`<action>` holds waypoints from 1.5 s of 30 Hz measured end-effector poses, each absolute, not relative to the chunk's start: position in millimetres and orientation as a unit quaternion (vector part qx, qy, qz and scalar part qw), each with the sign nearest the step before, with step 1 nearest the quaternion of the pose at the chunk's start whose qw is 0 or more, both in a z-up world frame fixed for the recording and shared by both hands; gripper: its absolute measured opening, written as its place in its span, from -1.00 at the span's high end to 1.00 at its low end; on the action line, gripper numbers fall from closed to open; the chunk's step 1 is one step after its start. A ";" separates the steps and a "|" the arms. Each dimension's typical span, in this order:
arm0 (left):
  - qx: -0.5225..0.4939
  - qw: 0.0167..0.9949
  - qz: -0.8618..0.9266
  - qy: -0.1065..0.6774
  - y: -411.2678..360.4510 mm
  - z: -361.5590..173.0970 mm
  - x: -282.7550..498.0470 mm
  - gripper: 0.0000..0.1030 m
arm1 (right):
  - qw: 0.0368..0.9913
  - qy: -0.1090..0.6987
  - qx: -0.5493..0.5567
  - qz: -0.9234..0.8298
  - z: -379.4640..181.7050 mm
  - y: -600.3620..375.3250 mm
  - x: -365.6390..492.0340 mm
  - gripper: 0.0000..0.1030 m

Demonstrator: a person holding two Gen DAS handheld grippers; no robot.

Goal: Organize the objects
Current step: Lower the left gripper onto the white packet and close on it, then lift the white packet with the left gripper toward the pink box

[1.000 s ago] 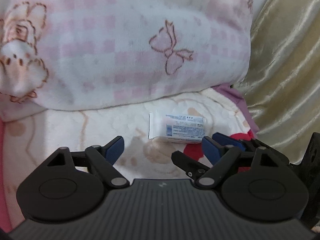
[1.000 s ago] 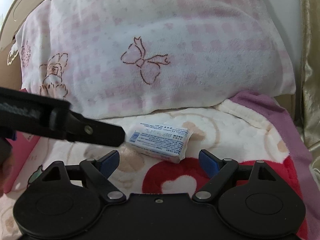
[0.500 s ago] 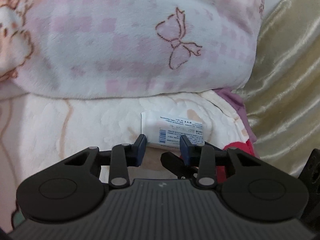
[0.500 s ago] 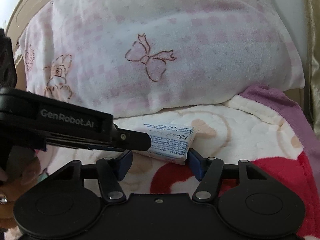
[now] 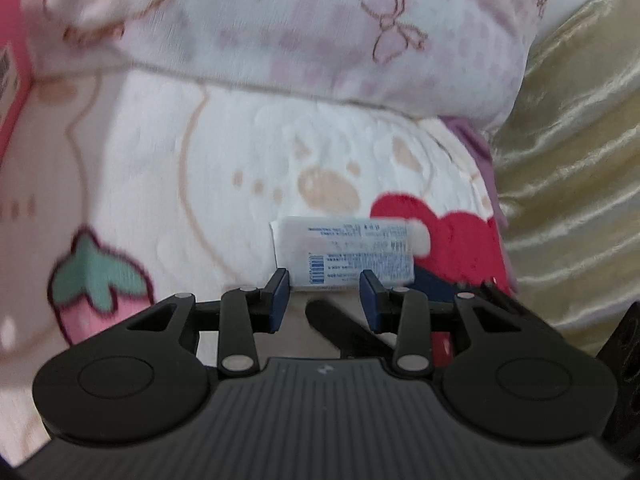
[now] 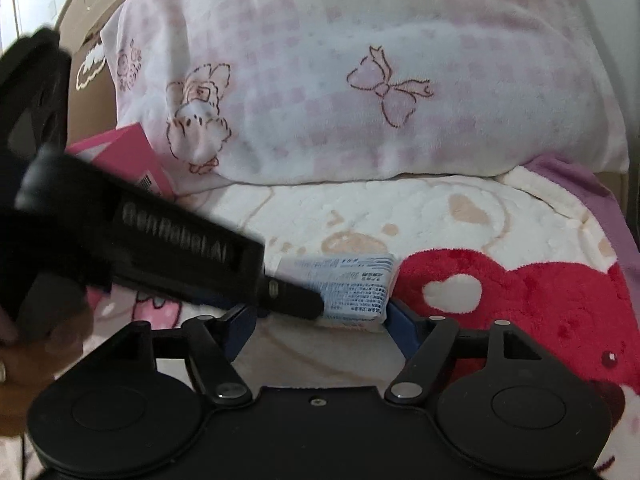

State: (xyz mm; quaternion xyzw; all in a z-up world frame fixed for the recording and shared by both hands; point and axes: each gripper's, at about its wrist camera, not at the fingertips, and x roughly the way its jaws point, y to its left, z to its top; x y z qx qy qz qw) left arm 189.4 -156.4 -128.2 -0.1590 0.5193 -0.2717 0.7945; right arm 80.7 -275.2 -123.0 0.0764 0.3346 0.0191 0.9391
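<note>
Pink box (image 6: 132, 152) far left, against pillow (image 6: 360, 80). Left gripper (image 5: 323, 294) narrowed, clamped on white printed packet (image 5: 348, 252), over blanket (image 5: 248, 168). Right gripper (image 6: 320, 326) just beneath, jaws opening, packet's near edge between, pads seemingly not pressing.

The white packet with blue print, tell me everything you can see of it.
The packet is small, flat and rectangular, white with fine blue print and a barcode near one end; it looks like soft plastic wrap. It lies flat on the fleece blanket, below the pillow and beside the red heart. The left gripper is shut on its near edge. The right gripper sits right at it with jaws opening, wider than the packet.
</note>
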 end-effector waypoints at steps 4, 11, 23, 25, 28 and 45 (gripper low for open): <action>-0.204 0.786 -0.257 0.525 -148.3 -134.1 193.9 0.31 | 0.936 0.345 0.075 0.011 -128.4 -278.1 83.5 -0.55; -0.241 0.795 -0.226 0.509 -141.8 -147.9 200.5 0.26 | 0.935 0.346 0.079 -0.016 -137.5 -280.3 89.1 -0.67; -0.156 0.848 -0.237 0.448 -162.6 -135.8 172.9 0.44 | 0.939 0.340 0.040 -0.037 -142.2 -268.1 91.1 -0.62; -0.155 0.846 -0.239 0.450 -161.2 -133.8 169.6 0.44 | 0.939 0.340 0.036 -0.036 -139.2 -266.2 87.6 -0.61; -0.137 0.849 -0.243 0.449 -161.1 -130.8 160.7 0.43 | 0.939 0.343 0.029 -0.028 -135.1 -262.3 81.5 -0.61; -0.109 0.844 -0.228 0.473 -127.5 -108.0 121.7 0.43 | 0.917 0.387 0.091 0.037 -110.2 -239.2 62.7 -0.61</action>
